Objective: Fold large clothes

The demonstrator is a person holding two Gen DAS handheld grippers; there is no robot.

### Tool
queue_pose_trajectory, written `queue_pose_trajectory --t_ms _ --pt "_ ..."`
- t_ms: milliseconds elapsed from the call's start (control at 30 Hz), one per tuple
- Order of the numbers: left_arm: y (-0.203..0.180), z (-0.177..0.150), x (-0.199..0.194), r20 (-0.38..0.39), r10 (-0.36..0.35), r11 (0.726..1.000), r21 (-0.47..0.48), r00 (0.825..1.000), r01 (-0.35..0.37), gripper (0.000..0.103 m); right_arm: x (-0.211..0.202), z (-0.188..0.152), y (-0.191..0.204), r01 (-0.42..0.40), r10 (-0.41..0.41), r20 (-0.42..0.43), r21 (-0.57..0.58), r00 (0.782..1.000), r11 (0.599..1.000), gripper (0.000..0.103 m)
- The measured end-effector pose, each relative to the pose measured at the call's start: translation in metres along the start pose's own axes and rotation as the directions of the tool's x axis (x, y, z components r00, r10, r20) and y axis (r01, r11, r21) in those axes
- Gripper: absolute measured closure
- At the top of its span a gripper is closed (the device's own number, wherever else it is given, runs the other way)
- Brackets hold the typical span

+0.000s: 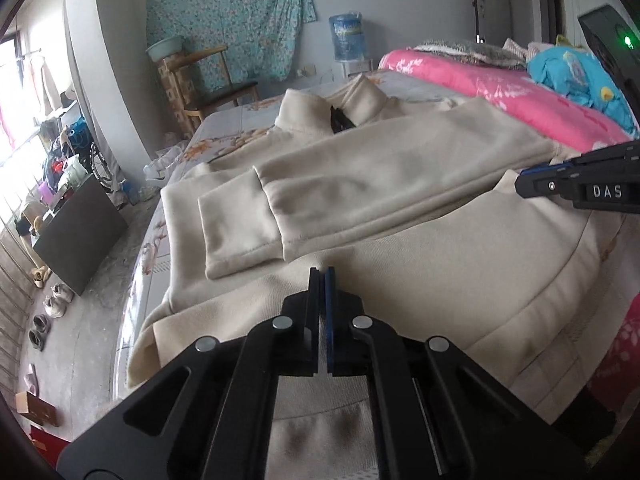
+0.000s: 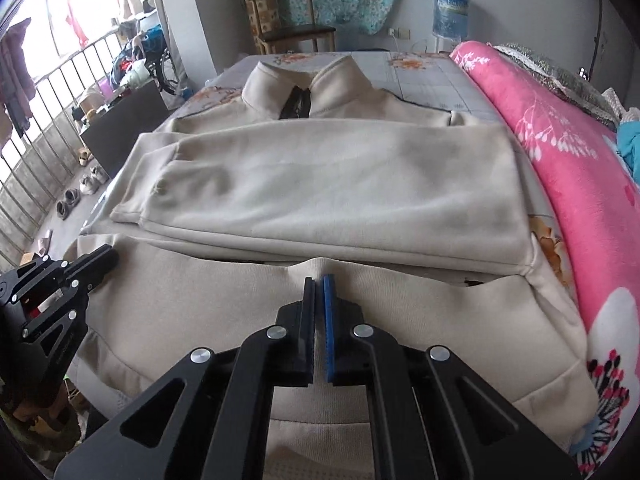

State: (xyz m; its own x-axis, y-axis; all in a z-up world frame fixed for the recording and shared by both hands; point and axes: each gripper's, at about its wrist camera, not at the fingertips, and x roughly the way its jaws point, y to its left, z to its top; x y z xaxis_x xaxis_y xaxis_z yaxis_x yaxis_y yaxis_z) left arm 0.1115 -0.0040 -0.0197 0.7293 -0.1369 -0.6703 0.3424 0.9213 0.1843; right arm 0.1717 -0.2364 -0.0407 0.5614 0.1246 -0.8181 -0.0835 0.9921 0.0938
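Note:
A cream sweatshirt (image 1: 400, 160) (image 2: 320, 180) with a zip collar (image 2: 304, 80) lies flat on the bed, both sleeves (image 1: 240, 232) folded across its chest. Its lower part is raised off the bed toward the cameras. My left gripper (image 1: 322, 271) is shut on this lower part, and the cloth puckers at its tips. My right gripper (image 2: 319, 279) is shut on the same lower part further right, with a similar pucker. Each gripper shows in the other's view: the right (image 1: 520, 184) at the right edge, the left (image 2: 112, 256) at the left edge.
A pink floral quilt (image 2: 560, 140) (image 1: 500, 88) runs along the bed's right side. A wooden chair (image 1: 212, 92) and a water jug (image 1: 348, 38) stand past the bed's far end. Left of the bed are a dark board (image 1: 80, 236), shoes (image 1: 52, 304) and a railing (image 2: 48, 92).

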Motion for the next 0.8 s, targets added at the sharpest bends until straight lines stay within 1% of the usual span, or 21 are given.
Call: queue_pose_trajectory --t_ms 167,233,300,333,367,400,433,500,533,567,600,633,667,700,767,800 --pt "-0.007 -0.01 0.018 -0.034 0.028 0.999 0.035 0.999 -0.027 0.101 0.016 -0.007 0.002 0.014 -0.014 -0.02 -0.008 1.0 1.0 0.099" --pt "-0.012 -0.012 0.019 -0.019 0.056 0.996 0.068 0.998 -0.055 0.101 0.017 -0.007 0.002 0.014 -0.014 -0.014 -0.005 1.0 1.0 0.099" --pt "-0.014 -0.013 0.019 -0.016 0.063 0.995 0.078 0.998 -0.061 0.101 0.017 -0.007 0.003 0.015 -0.015 -0.01 -0.001 1.0 1.0 0.099" --pt "-0.013 -0.011 0.019 -0.02 0.059 0.995 0.078 0.998 -0.057 0.1 0.017 -0.008 0.003 0.018 -0.018 -0.008 -0.001 1.0 1.0 0.099" --pt "-0.012 -0.01 0.019 -0.025 0.051 0.996 0.075 0.998 -0.049 0.096 0.017 -0.008 0.004 0.022 -0.022 -0.007 -0.005 1.0 1.0 0.099" --pt "-0.009 -0.009 0.017 -0.028 0.039 0.997 0.067 0.999 -0.037 0.096 0.018 -0.007 0.005 0.025 -0.025 -0.007 -0.007 1.0 1.0 0.099" --pt "-0.003 -0.006 0.014 -0.03 0.019 0.999 0.045 0.999 -0.017 0.095 0.018 -0.007 0.005 0.028 -0.028 -0.006 -0.008 1.0 1.0 0.099" --pt "0.005 -0.003 0.005 -0.015 0.005 1.0 0.007 1.0 -0.005 0.094 0.017 -0.007 0.004 0.027 -0.027 -0.005 -0.005 1.0 1.0 0.099" --pt "0.01 -0.001 -0.003 0.007 -0.014 1.0 -0.02 1.0 0.014 0.093 0.017 -0.007 0.004 0.025 -0.025 -0.005 -0.002 1.0 1.0 0.099" --pt "0.012 0.001 -0.009 0.026 -0.047 0.998 -0.041 0.999 0.048 0.093 0.018 -0.007 0.004 0.023 -0.023 -0.004 0.0 1.0 1.0 0.099" --pt "0.012 0.004 -0.017 0.049 -0.109 0.992 -0.065 0.993 0.112 0.093 0.018 -0.007 0.003 0.022 -0.022 -0.004 0.001 1.0 1.0 0.099" --pt "0.011 0.005 -0.02 0.058 -0.155 0.985 -0.073 0.986 0.159 0.092 0.018 -0.007 0.003 0.021 -0.021 -0.004 0.002 1.0 1.0 0.099" --pt "0.006 0.006 -0.022 0.059 -0.219 0.972 -0.077 0.974 0.224 0.091 0.018 -0.007 0.003 0.02 -0.02 -0.003 0.003 1.0 1.0 0.099" --pt "-0.002 0.008 -0.021 0.044 -0.293 0.952 -0.079 0.955 0.296 0.09 0.018 -0.007 0.002 0.019 -0.019 -0.003 0.005 1.0 1.0 0.099" --pt "-0.016 0.009 -0.013 0.013 -0.353 0.932 -0.078 0.935 0.353 0.09 0.018 -0.007 0.001 0.012 -0.012 -0.004 0.015 1.0 1.0 0.099" --pt "-0.023 0.008 -0.008 0.0 -0.362 0.93 -0.071 0.932 0.361 0.09 0.018 -0.007 0.0 0.003 -0.003 -0.003 0.025 1.0 1.0 0.099"
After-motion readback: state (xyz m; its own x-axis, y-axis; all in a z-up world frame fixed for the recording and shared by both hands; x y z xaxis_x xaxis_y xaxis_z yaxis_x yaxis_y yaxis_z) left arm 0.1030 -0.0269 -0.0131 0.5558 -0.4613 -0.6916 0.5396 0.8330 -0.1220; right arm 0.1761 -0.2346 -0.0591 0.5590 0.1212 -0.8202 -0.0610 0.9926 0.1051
